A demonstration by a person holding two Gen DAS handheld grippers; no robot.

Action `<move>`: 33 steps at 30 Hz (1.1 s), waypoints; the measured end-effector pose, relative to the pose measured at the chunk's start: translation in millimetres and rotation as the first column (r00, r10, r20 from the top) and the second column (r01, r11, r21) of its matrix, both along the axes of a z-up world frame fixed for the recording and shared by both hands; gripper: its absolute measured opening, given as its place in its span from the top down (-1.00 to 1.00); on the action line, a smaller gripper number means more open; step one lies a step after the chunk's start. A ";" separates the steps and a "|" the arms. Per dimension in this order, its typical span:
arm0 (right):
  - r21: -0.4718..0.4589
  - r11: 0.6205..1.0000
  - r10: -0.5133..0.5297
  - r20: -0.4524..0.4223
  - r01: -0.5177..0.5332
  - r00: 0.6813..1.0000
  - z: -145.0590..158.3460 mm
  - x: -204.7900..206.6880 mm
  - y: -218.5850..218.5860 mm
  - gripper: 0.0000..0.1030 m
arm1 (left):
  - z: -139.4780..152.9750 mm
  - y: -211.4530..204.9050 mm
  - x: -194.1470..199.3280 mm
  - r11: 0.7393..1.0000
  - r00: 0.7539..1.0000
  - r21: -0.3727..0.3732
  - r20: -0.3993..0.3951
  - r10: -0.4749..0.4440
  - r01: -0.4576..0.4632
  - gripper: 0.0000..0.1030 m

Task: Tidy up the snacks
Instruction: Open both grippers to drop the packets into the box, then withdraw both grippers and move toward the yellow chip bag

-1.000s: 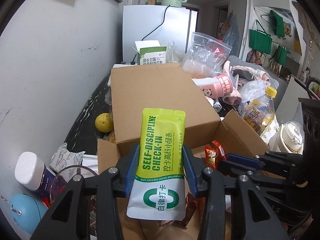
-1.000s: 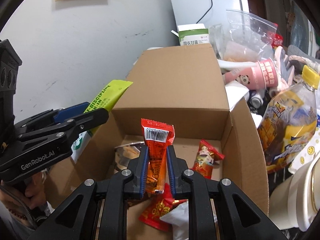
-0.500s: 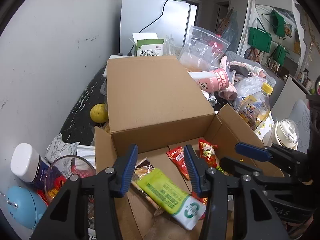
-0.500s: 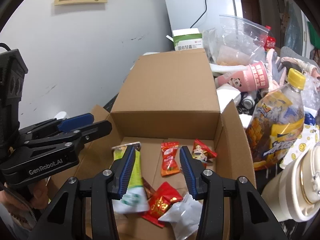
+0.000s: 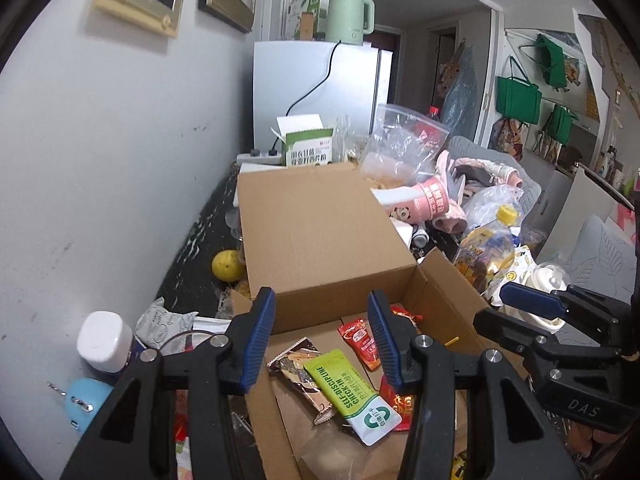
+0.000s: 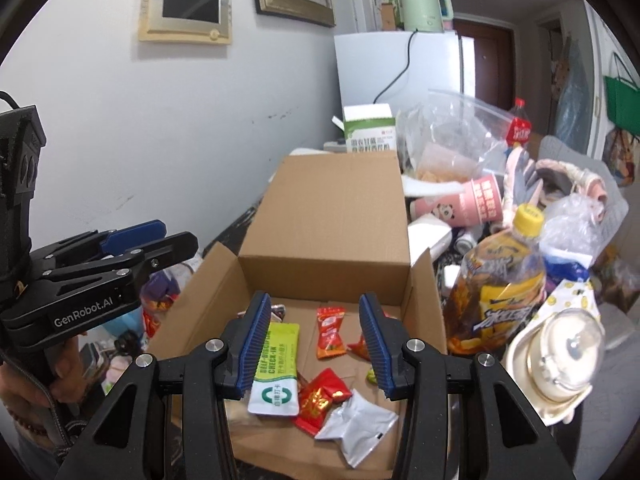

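Black two-finger left gripper (image 5: 322, 336), blue ribbed pads, silver screws, right gripper (image 6: 312, 344) alike, white GenRobot.AI lettering

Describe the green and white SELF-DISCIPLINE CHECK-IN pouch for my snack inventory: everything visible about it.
The green and white pouch is a flat, glossy, sealed sachet that looks like plastic film. One part is lime green with white "SELF-DISCIPLINE CHECK-IN" lettering; the other end is white with a green round logo and Chinese characters. It lies flat, face up, on the floor of the open cardboard box, overlapping a brown snack packet and beside a red wrapper. Neither hand-held gripper touches it.
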State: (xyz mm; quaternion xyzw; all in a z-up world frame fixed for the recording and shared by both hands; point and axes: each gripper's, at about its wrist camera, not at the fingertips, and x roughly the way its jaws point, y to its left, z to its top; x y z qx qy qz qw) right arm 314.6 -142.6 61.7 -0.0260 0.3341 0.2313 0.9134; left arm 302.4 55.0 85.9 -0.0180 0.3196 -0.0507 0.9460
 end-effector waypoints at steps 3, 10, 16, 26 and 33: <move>0.011 1.000 0.005 0.023 -0.005 1.000 14.0 -11.6 -2.5 0.05 | 12.8 -0.1 -13.1 1.000 1.000 -0.001 0.025 0.001 -0.001 0.09; 0.026 1.000 -0.008 0.074 0.006 0.997 41.7 -45.7 -10.3 -0.04 | 34.5 -1.5 -48.3 1.000 0.998 0.006 0.069 0.001 -0.002 0.09; 0.037 0.999 -0.013 0.080 0.010 0.997 50.2 -70.7 -17.6 -0.05 | 35.7 -3.9 -72.7 1.000 0.998 -0.014 0.056 -0.013 0.013 -0.05; 0.039 0.999 -0.028 0.090 0.024 0.996 47.7 -113.4 -31.0 -0.23 | 28.0 -17.7 -111.3 0.998 0.995 0.014 0.071 -0.065 0.064 -0.46; 0.047 0.998 -0.036 0.056 0.033 0.998 32.3 -135.9 -38.6 -0.25 | 12.3 -29.6 -134.6 0.992 0.992 0.029 0.032 -0.124 0.123 -0.46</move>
